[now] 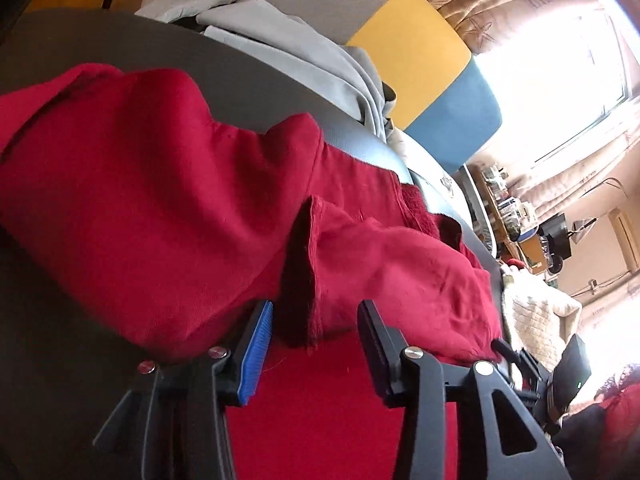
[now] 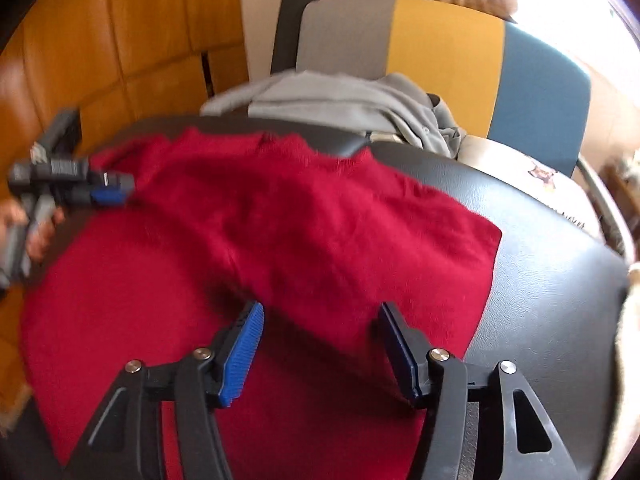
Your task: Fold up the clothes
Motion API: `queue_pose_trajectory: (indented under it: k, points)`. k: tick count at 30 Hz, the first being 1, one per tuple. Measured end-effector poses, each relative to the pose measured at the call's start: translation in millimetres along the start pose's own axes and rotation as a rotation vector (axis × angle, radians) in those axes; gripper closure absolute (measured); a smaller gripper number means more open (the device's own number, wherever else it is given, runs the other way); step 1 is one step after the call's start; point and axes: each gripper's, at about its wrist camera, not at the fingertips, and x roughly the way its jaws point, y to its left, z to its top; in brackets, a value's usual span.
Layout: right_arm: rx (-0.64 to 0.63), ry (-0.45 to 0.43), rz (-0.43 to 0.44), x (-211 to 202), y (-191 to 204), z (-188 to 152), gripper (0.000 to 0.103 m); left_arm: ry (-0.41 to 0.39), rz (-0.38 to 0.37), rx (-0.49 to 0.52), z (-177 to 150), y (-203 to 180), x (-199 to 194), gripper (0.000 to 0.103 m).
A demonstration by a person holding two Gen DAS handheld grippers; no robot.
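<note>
A red knit sweater (image 2: 280,220) lies spread over the dark leather-topped desk (image 2: 540,280), its near part flat and a second layer folded over it toward the far edge. Behind the far edge, a grey garment (image 2: 340,100) sits heaped on a chair with grey, yellow and blue panels (image 2: 440,40).

The right tool (image 2: 320,344) hovers low over the near portion, jaws wide and holding nothing. The left tool (image 1: 314,344) is likewise wide, with a raised fold of the sweater standing between its pads but not pinched (in the right view it shows blurred at the desk's left edge).

The knit looks soft, fuzzy and limp, light enough to lift but likely to sag and stretch. A hem or doubled fold edge should give the surest hold; a single loose layer would probably slip or bunch.
</note>
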Motion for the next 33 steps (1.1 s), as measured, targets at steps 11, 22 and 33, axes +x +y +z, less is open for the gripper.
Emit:
queue_pose_trajectory:
  k: [11,22,33]
  points:
    - [0.022,-0.04,0.01,-26,-9,-9,0.092,-0.059,-0.019,0.046,11,-17,-24,0.101]
    - [-0.014,0.016,0.091,-34,-3,-16,0.039,-0.129,0.28,0.091,-6,-23,-32,0.082]
    - [0.201,0.009,0.097,29,-26,54,0.043,-0.078,0.167,0.342,-8,-110,28,0.078]
